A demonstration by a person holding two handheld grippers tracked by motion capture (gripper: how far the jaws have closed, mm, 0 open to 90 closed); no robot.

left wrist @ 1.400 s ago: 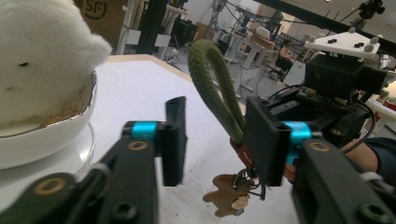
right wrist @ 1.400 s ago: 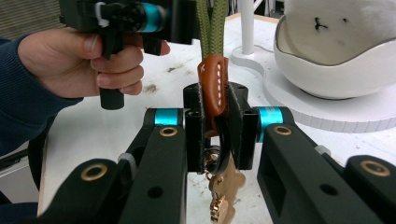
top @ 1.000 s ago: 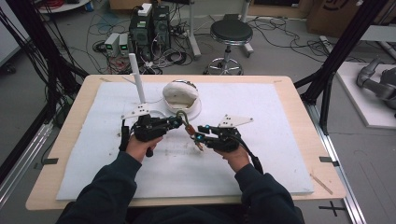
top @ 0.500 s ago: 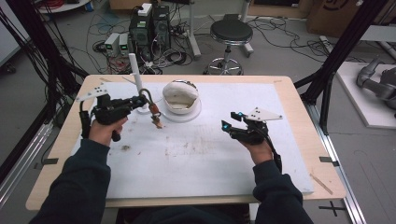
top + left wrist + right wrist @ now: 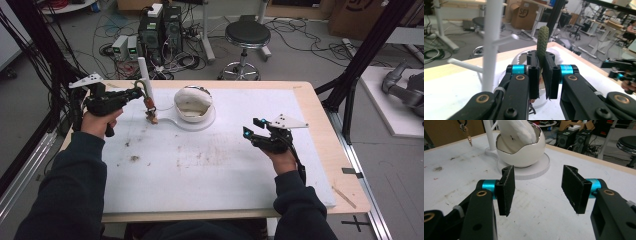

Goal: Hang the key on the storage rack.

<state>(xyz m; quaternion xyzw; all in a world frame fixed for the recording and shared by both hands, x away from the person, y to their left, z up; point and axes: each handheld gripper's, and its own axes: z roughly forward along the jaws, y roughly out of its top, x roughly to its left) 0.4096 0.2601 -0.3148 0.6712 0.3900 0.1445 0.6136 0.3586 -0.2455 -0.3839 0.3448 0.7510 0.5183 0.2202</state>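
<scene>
My left gripper (image 5: 136, 93) is shut on a green braided cord (image 5: 542, 41), held up at the far left beside a white peg stand (image 5: 145, 75). From the cord a small brown and orange keychain (image 5: 150, 109) dangles just above the mat. In the left gripper view the jaws (image 5: 541, 63) pinch the cord, with the stand's post (image 5: 492, 35) and pegs close on the left. My right gripper (image 5: 249, 133) hovers open over the mat at the right, nothing between its pads (image 5: 536, 187). It faces a white egg-shaped bowl (image 5: 520, 147).
The bowl (image 5: 193, 103) sits on a round white base (image 5: 200, 122) just right of the stand. A white mat (image 5: 210, 160) with brown stains covers the wooden table (image 5: 330, 125). Black frame posts stand at both sides; a stool and cables lie beyond the far edge.
My left gripper has carried the cord and keychain from the middle leftward and back to the peg stand. The right gripper has drawn away to the right and stands open.
</scene>
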